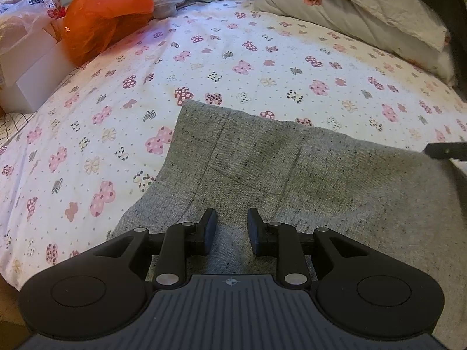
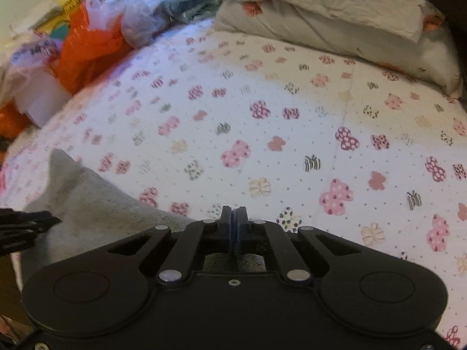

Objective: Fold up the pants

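While the grey pants [image 1: 292, 175] lie spread on the bow-print bedsheet [image 1: 262, 67], my left gripper [image 1: 232, 223] hovers over them with jaws parted and nothing between. My right gripper [image 2: 233, 221] is pressed closed at the pants' edge; whether cloth is pinched I cannot tell. I judge a clean fold needs both corners gripped evenly and lifted together. Beyond the pants, an orange plastic bag [image 1: 108, 11], contents hidden, sits beside a white box [image 1: 32, 67].

Grey speckled pants [image 1: 292, 175] flat on bedsheet [image 1: 262, 67]
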`<control>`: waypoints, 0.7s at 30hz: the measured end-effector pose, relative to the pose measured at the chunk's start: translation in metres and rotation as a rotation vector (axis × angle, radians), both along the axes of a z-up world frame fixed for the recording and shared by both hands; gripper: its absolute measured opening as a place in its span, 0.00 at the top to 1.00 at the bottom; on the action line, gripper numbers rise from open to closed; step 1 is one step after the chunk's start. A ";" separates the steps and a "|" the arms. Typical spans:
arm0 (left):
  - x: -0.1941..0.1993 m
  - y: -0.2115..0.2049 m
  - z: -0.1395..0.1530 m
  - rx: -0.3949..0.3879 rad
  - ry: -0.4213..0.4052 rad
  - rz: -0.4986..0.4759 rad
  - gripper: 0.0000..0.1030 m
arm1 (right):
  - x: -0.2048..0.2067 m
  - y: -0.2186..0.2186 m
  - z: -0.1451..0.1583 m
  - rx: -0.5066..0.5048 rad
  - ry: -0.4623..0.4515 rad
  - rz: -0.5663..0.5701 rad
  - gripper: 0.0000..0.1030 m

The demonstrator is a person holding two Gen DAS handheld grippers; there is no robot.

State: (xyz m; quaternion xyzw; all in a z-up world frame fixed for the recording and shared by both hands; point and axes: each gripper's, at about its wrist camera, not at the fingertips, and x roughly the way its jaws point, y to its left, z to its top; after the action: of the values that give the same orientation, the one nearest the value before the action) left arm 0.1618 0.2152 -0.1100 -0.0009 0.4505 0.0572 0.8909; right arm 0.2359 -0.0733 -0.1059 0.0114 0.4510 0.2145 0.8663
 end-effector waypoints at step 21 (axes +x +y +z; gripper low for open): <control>-0.047 -0.052 0.000 0.092 -0.001 -0.135 0.75 | -0.061 -0.008 0.000 -0.082 -0.043 -0.003 0.75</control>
State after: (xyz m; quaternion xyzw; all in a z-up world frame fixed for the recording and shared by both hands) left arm 0.1146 0.1633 -0.1099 0.0702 0.4460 0.0178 0.8921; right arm 0.1748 -0.0811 -0.1064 -0.0283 0.4407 0.1948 0.8758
